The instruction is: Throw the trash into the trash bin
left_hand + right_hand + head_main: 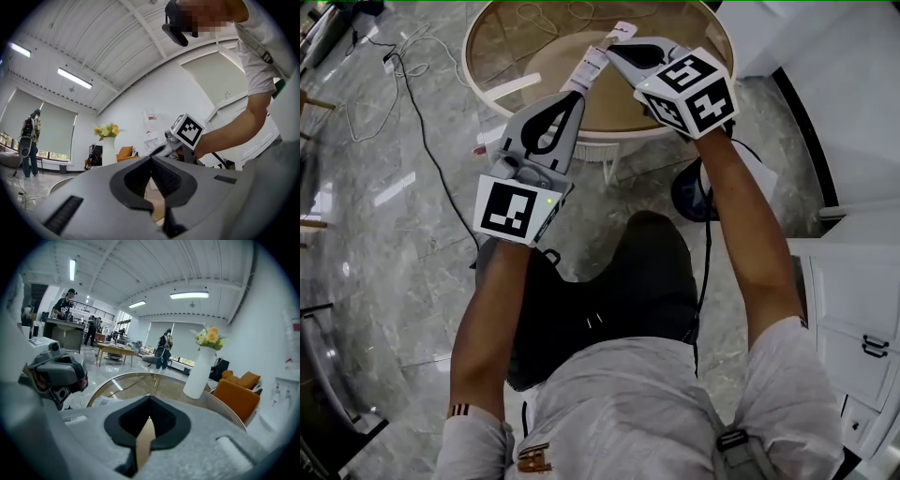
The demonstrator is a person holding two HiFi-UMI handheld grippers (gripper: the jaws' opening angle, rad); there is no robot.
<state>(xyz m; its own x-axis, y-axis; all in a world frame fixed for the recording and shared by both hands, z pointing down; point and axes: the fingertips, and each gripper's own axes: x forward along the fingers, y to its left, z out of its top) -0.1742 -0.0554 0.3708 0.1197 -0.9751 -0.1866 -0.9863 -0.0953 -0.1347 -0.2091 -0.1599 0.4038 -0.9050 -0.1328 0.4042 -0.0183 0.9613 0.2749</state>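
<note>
I am holding two claws up at 12 o'clock over one round glass surface [502, 42]. My right claw [149, 404] is pressing shut on a strip of trash [145, 439], tan on this side and standing on edge between the pads. My left claw [151, 161] is clamping shut too, with a tan piece sitting low between its jaws. In the head view that one strip is running from my left claw's tips up toward 1 o'clock, to my right claw's tips, so it is hanging in the air above the surface's near edge.

One white vase [200, 373] is standing on the surface at my right claw's 2 o'clock, carrying one bunch of yellow flowers [208, 336]. One dark round shape [686, 192] is sitting on the floor at 5 o'clock from my right claw. It is possibly a bin, but my arm is covering too much of it to tell.
</note>
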